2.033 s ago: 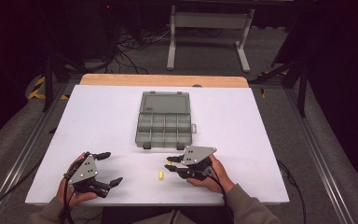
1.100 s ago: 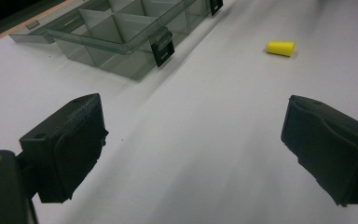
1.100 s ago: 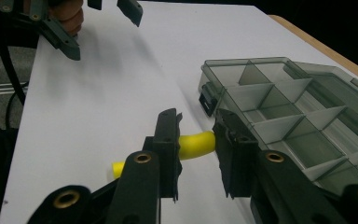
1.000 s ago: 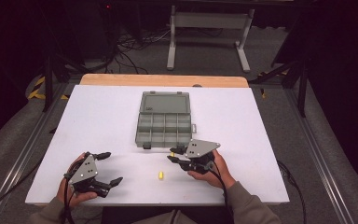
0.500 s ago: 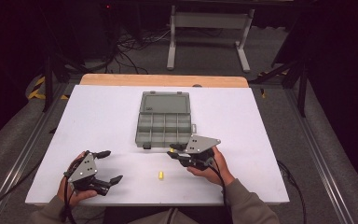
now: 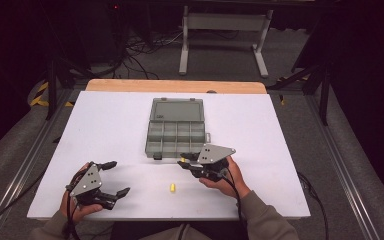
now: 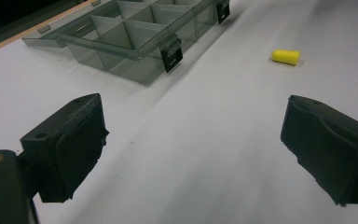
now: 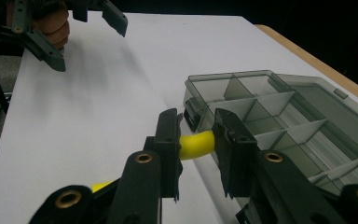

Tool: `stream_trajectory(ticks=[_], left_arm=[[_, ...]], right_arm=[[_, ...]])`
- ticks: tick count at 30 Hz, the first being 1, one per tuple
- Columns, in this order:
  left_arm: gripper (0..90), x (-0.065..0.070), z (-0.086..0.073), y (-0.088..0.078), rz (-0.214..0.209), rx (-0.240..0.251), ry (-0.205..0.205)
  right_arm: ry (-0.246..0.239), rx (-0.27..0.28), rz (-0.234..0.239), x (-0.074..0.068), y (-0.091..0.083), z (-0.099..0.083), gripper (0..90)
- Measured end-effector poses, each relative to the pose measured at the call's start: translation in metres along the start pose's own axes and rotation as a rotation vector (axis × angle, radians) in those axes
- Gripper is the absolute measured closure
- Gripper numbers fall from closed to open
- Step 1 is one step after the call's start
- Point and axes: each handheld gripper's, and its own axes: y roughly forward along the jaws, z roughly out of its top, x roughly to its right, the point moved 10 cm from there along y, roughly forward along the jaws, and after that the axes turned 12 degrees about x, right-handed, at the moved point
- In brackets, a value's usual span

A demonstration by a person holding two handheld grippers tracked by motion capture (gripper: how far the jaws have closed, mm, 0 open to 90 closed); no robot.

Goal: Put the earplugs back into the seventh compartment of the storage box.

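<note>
Pinching a yellow earplug (image 8: 196, 145), right gripper (image 8: 196, 140) beside grey organizer box (image 6: 176, 131), second earplug (image 6: 171, 188) loose, left gripper (image 6: 111, 178) spread.

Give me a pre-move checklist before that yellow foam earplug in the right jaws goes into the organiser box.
1. Yellow foam earplug pinched in right gripper jaws: ok.
2. Grey translucent plastic organiser box lid open: ok.
3. Near compartments free of parts: ok.
4. Earplug already over a compartment: not ok, short of the near wall.
5. Left gripper away from box, jaws open: ok.
6. Second yellow earplug lying loose on white tabletop: ok.
</note>
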Motion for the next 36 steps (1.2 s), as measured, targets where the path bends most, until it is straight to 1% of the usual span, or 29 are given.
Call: stream_trajectory(ticks=[7,10,14,21,23,24,26,27,31,36], left_arm=[[7.3,0.0,0.002,-0.003,0.013,-0.001,0.019],[7.3,0.0,0.003,-0.003,0.014,0.002,0.026],[7.3,0.002,0.002,-0.002,0.01,-0.007,0.032],[7.4,0.002,0.002,-0.002,0.01,-0.006,0.033],[7.4,0.003,0.003,-0.002,0.01,-0.003,0.03],[7.4,0.003,0.003,-0.002,0.01,-0.006,0.036],[7.3,0.003,0.002,-0.002,0.009,-0.007,0.036],[7.3,0.003,0.002,-0.002,0.01,-0.007,0.032],[7.3,0.003,0.002,-0.003,0.01,-0.004,0.028],[7.3,0.004,0.002,-0.003,0.01,-0.005,0.03]], right_arm=[[-0.002,0.011,-0.015,0.009,0.002,0.004,72.2],[0.008,0.021,-0.018,0.011,0.001,0.006,72.2],[-0.004,0.018,-0.022,0.012,0.002,0.007,72.2],[-0.016,0.014,-0.039,0.018,0.005,0.008,72.2],[-0.011,0.016,-0.042,0.019,0.006,0.009,72.2],[-0.01,0.017,-0.045,0.021,0.006,0.009,72.1],[-0.007,0.014,-0.057,0.025,0.007,0.009,72.1],[0.003,0.016,-0.067,0.029,0.007,0.009,71.9],[0.025,0.027,-0.087,0.037,0.008,0.01,71.8],[0.029,0.014,-0.103,0.042,0.012,0.006,71.5]])
